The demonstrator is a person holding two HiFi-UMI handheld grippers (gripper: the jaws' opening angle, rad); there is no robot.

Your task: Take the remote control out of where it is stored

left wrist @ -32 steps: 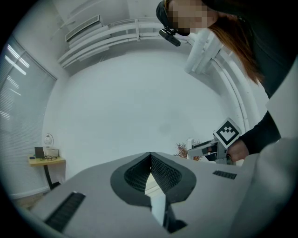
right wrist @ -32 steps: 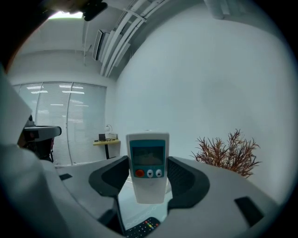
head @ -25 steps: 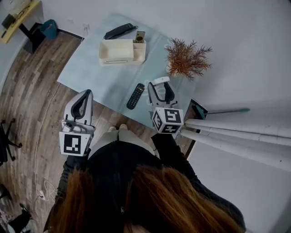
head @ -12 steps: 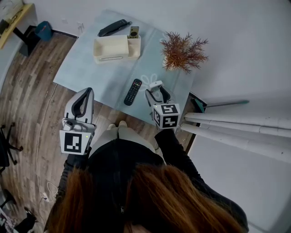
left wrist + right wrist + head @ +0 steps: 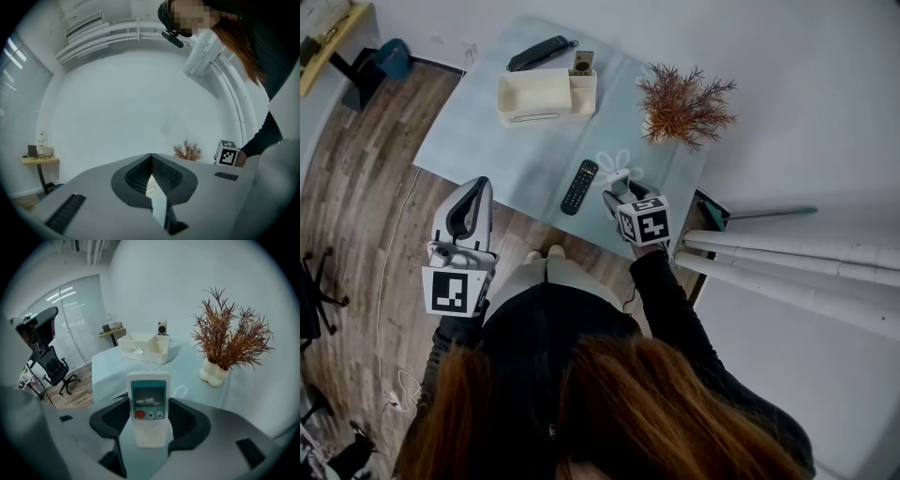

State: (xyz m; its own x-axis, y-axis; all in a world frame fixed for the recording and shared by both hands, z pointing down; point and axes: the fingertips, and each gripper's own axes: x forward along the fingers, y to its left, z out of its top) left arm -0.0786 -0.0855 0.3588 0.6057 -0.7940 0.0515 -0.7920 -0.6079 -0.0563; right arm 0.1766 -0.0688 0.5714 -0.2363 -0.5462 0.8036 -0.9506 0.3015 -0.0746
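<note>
A white remote control (image 5: 149, 404) with a small screen and a red button stands upright between the jaws of my right gripper (image 5: 149, 420), which is shut on it. In the head view that gripper (image 5: 620, 185) hovers over the near right part of the pale blue table (image 5: 487, 141), the white remote (image 5: 619, 175) sticking out of its tip. A black remote (image 5: 579, 187) lies flat on the table just left of it. My left gripper (image 5: 472, 194) hangs off the table's near edge, jaws shut with nothing in them (image 5: 151, 164).
A cream organizer box (image 5: 546, 97) stands at the table's far side with a small gold-faced remote (image 5: 582, 63) upright in its right compartment. A long black object (image 5: 541, 53) lies behind it. A dried plant in a white vase (image 5: 684, 103) stands at the far right.
My right gripper has pushed a little farther out over the table with the white remote in it. The left gripper has stayed where it was.
</note>
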